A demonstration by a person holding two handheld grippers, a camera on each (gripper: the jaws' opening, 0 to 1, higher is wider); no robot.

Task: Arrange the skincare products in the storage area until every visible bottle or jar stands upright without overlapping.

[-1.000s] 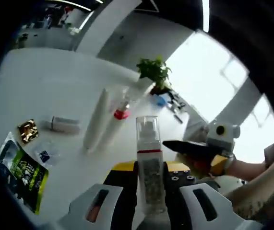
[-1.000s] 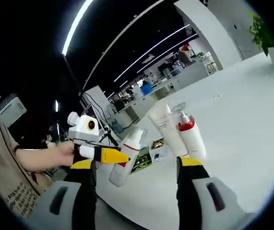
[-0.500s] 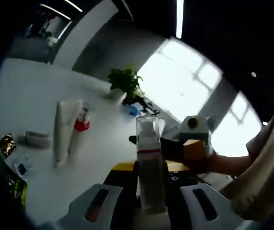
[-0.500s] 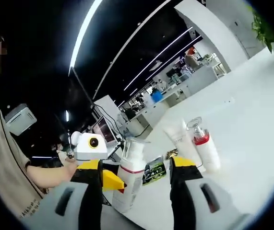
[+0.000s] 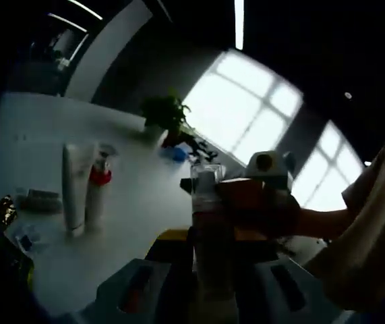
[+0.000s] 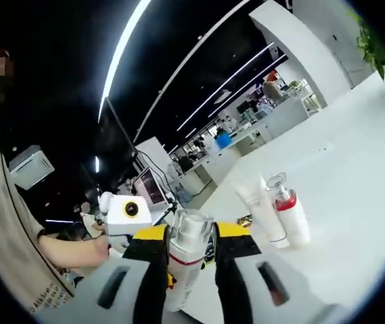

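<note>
A white pump bottle (image 5: 209, 233) with a clear cap and a red band stands upright between my left gripper's (image 5: 209, 246) jaws, which are shut on its lower body. My right gripper (image 5: 236, 202) reaches in from the right at the bottle's neck. In the right gripper view my right gripper (image 6: 189, 239) has both jaws pressed against the same bottle (image 6: 187, 260). On the white table a white tube (image 5: 73, 189) and a red-collared pump bottle (image 5: 98, 185) stand upright side by side. The right gripper view shows that tube (image 6: 263, 214) and that red-collared bottle (image 6: 291, 214) beyond the jaws.
A small bottle (image 5: 40, 199) lies on its side on the white table (image 5: 138, 196), left of the tube, with a gold packet (image 5: 3, 206) beside it. A potted plant (image 5: 165, 111) stands at the far edge. A person's sleeve (image 5: 374, 229) is at the right.
My right gripper's jaws have narrowed from wide apart to closed against the clear-capped bottle. The left gripper still holds that bottle. Both views have shifted with the hands.
</note>
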